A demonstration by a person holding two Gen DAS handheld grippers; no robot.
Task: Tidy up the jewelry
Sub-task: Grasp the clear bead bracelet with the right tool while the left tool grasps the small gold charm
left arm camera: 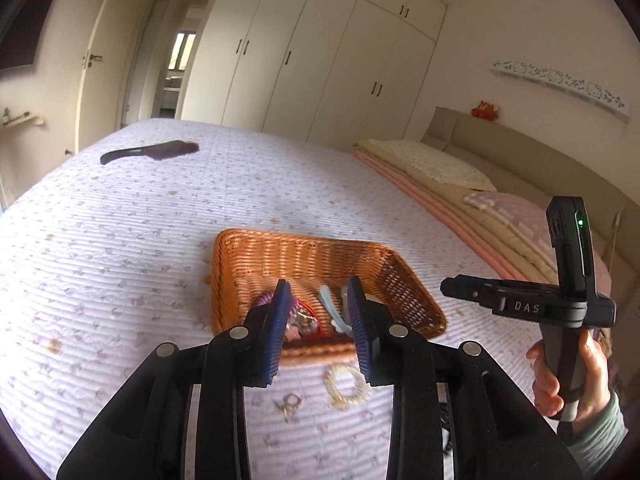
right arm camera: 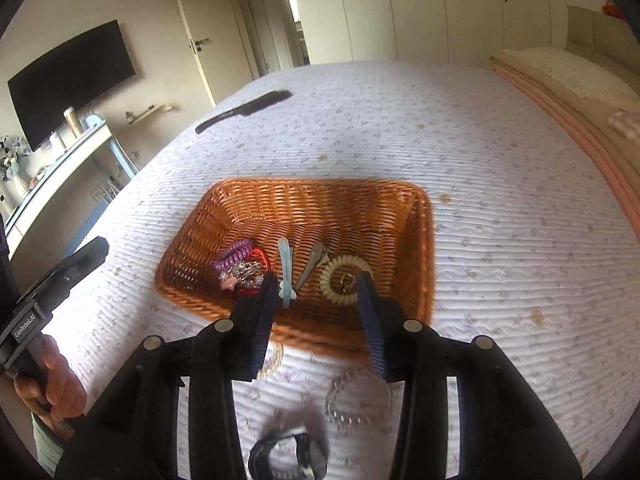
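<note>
Both grippers, left (left arm camera: pixel 318 330) and right (right arm camera: pixel 318 322), hover over basket (right arm camera: pixel 304 196), jaws wide, empty

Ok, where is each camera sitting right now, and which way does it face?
Left wrist: on the left gripper, open above the bed, looking at the wicker basket and the wardrobes beyond; the right hand shows at the edge.
Right wrist: on the right gripper, open, looking down into the basket; the left hand shows.
Shared: basket, bedspread, black comb.
</note>
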